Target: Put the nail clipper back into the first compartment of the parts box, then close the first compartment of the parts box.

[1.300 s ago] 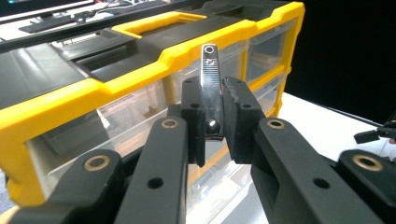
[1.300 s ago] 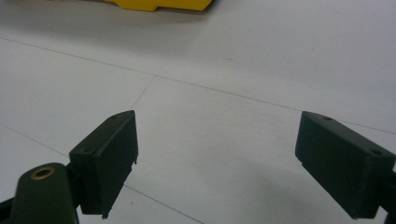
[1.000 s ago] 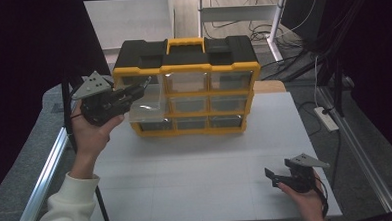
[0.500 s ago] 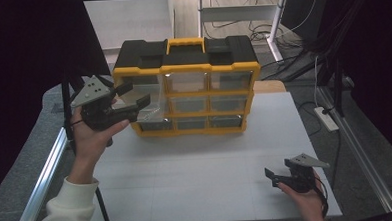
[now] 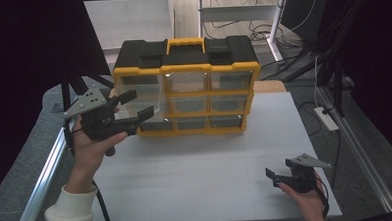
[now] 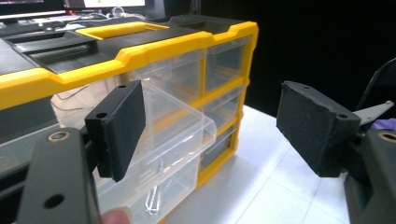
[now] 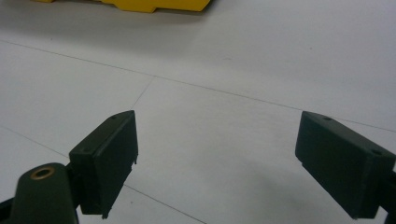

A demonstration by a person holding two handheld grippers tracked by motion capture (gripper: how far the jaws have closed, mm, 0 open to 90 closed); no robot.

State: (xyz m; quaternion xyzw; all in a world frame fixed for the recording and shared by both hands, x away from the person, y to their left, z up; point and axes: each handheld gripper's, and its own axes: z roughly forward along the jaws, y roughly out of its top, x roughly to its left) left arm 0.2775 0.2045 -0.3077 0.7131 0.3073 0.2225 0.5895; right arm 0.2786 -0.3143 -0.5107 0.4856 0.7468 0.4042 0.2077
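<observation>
Clear drawer (image 6: 163, 154) pulled out, box (image 5: 188, 86) near tabletop's back edge. Left gripper (image 5: 133, 105) just opened wide, empty. Right gripper (image 5: 279, 174) open, empty. Next: reach inside drawer.

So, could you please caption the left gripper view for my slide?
Open left tool facing a pulled-out clear drawer of the yellow organizer.

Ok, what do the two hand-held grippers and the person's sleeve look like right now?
Both are black two-jaw tools. The left gripper has flat rectangular pads with small screw holes, brass-coloured pivot bushings and a grey three-cornered plate dotted with holes. A black cable trails from it. The right gripper carries a similar grey plate. The left arm wears a white sleeve.
</observation>
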